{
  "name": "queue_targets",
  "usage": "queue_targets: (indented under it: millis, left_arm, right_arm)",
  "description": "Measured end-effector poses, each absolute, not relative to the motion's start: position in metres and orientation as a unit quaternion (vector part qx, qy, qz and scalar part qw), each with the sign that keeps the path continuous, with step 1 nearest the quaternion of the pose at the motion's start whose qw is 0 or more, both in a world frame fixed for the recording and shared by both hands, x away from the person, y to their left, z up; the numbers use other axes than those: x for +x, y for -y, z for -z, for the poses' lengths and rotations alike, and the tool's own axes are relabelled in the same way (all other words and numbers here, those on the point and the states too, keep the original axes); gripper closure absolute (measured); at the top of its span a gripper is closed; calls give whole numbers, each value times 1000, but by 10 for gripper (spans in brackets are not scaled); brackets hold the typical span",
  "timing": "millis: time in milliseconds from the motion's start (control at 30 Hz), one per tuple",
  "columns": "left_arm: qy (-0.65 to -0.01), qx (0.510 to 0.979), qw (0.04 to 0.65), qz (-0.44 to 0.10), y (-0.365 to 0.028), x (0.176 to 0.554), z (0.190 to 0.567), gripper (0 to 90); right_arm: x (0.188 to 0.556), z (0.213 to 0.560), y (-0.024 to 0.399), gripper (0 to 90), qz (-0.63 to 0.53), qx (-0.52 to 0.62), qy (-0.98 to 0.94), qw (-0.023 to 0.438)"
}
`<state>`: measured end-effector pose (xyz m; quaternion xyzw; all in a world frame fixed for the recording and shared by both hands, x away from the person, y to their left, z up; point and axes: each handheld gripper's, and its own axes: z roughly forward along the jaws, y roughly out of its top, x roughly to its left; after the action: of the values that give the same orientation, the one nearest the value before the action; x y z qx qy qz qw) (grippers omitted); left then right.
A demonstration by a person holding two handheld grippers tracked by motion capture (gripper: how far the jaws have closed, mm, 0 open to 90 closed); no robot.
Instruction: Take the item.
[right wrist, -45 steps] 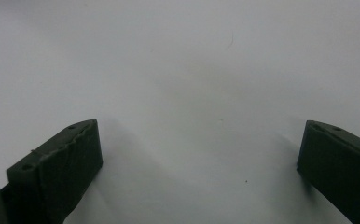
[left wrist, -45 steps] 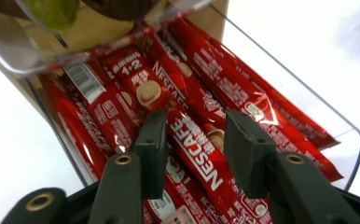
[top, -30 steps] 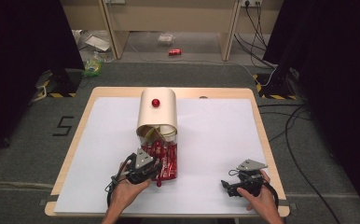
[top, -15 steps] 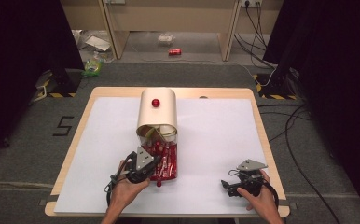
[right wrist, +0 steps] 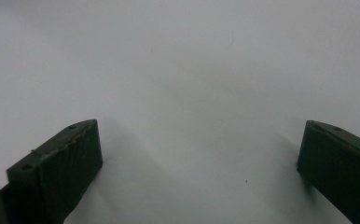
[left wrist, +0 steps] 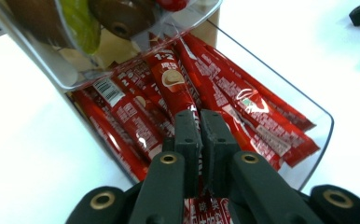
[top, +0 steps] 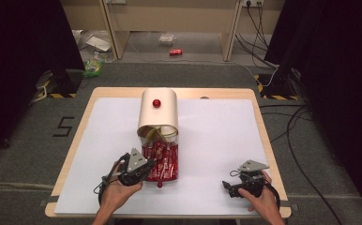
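A clear tray point(top: 174, 151) full of red sachet sticks point(left wrist: 243, 100) lies in front of a beige rounded container point(top: 158, 112) with a red knob point(top: 156, 103). My left gripper point(top: 153, 169) is over the tray's near left corner. In the left gripper view my left gripper point(left wrist: 200, 114) is shut, with one red sachet point(left wrist: 171, 81) pinched between the pads and its printed end showing under the jaws. My right gripper point(top: 227, 187) rests on the white table cover at the near right. In the right gripper view my right gripper point(right wrist: 201, 140) stands open with bare white cover between the jaws.
The white cover point(top: 216, 136) spreads over the wooden table point(top: 259, 117). The container's clear front point(left wrist: 75, 56) holds green and brown items above the tray. Cables point(top: 291, 126) and litter lie on the floor beyond the table.
The left hand has lifted slightly at the tray's near corner, and a red sachet end now shows below its gripper. The right hand has stayed put.
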<state>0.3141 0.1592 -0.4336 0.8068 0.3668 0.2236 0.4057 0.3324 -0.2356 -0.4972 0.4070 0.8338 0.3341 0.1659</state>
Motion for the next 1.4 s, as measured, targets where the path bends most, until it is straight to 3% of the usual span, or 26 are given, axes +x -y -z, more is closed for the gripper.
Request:
queue_targets:
  millis: [967,1400]
  left_arm:
    - [-356,800,439,-202,-207,271,422,858]
    - [-384,782,437,-223,-237,258,423,858]
  right_arm:
    - [332,497,236,3,-334,407,-834,166]
    - [332,497,236,3,-334,407,-834,165]
